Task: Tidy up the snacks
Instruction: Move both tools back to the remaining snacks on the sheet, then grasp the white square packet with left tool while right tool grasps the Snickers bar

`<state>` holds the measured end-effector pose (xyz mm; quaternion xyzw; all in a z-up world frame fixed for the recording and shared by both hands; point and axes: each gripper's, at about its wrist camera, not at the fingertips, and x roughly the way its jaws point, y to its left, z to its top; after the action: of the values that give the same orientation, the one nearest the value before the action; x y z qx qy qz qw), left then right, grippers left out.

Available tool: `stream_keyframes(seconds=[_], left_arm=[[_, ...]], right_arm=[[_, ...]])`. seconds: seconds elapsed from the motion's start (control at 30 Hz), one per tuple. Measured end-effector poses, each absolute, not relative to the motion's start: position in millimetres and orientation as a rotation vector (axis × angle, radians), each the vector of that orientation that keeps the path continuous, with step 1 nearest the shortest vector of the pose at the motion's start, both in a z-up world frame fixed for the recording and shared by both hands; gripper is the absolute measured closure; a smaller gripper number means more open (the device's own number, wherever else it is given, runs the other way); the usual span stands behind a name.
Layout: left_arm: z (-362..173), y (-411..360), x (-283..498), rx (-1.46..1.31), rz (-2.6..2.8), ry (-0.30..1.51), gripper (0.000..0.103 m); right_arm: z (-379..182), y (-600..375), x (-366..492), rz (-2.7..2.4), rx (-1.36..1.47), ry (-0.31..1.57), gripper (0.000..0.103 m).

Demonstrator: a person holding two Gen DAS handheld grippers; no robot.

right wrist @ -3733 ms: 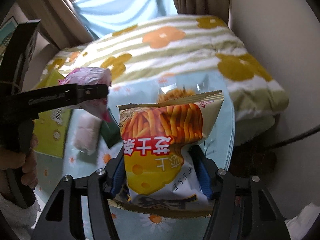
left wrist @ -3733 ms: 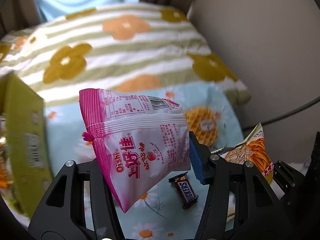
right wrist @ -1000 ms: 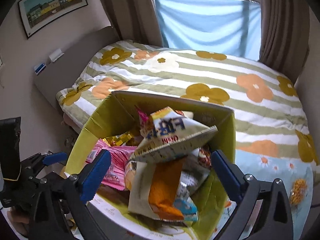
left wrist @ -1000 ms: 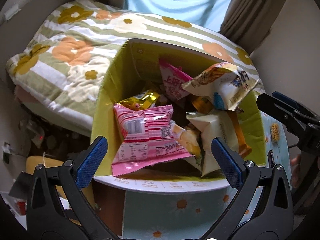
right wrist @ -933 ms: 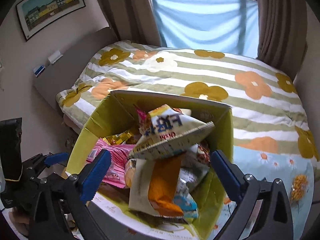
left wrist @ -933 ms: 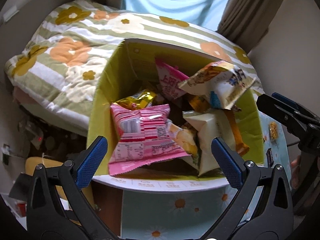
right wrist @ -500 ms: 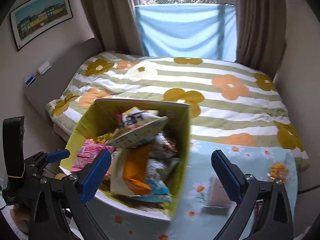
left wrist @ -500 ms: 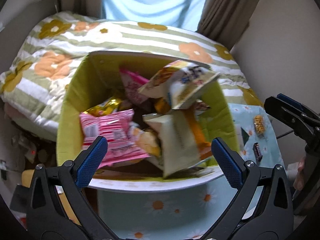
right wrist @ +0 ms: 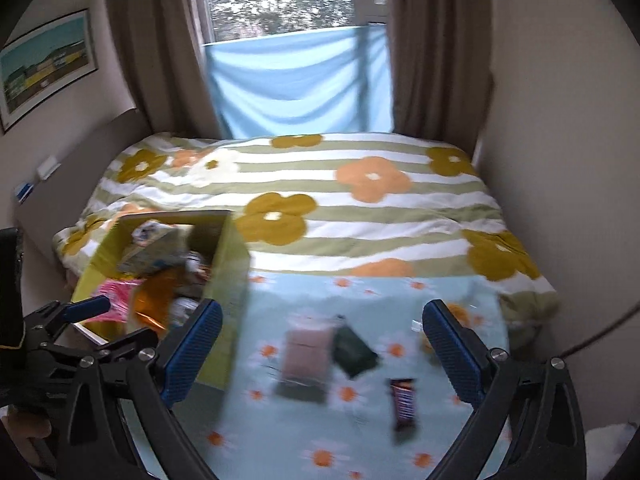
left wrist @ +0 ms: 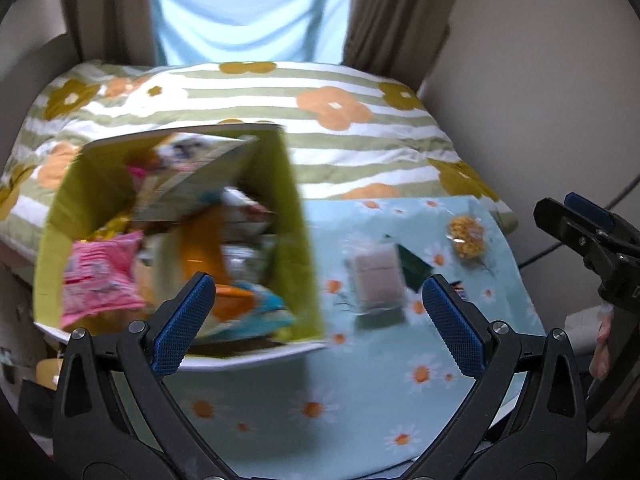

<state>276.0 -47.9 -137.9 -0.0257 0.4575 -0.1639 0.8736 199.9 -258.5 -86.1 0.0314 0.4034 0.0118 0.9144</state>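
A yellow-green box [left wrist: 298, 240] full of snack bags stands at the table's left; it also shows in the right wrist view [right wrist: 230, 280]. A pink bag [left wrist: 100, 276] lies in it. On the daisy tablecloth lie a pale pink pack [left wrist: 378, 276] [right wrist: 306, 350], a dark green packet [left wrist: 414, 266] [right wrist: 354, 350], a Snickers bar [right wrist: 404, 404] and a clear bag of yellow snacks [left wrist: 466, 236]. My left gripper [left wrist: 318, 316] is open and empty above the table. My right gripper [right wrist: 322, 344] is open and empty too; it shows at the right edge of the left wrist view [left wrist: 576, 224].
A bed with a striped flower quilt [right wrist: 320, 200] lies behind the table. A window with a blue cloth [right wrist: 300, 84] and brown curtains is beyond. A wall [left wrist: 540, 80] stands close on the right. The table's right edge [left wrist: 520, 280] is near the wall.
Both grippers let go of their bags into the box, opened, and have swung right and back; the box has slid to the left of both views and loose snacks have come into view.
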Motion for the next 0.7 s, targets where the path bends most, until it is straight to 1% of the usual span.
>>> stream_keyframes(seconds=[0.1, 0.3, 0.53, 0.7], left_arm=[[-141, -88, 269, -0.04, -0.365, 0.969, 0.0], [-157, -147, 260, -0.027, -0.344, 1.005, 0.0], [-198, -185, 263, -0.016, -0.306, 1.088, 0.0], [-231, -196, 275, 0.018, -0.282, 1.146, 0.0]], right_arm=[[-95, -289, 192, 0.0, 0.083, 0.855, 0.003], [-130, -346, 174, -0.01, 0.126, 0.933, 0.003], [-189, -387, 163, -0.015, 0.17, 1.056, 0.003], [-221, -393, 162, -0.002, 0.177, 1.108, 0.003]])
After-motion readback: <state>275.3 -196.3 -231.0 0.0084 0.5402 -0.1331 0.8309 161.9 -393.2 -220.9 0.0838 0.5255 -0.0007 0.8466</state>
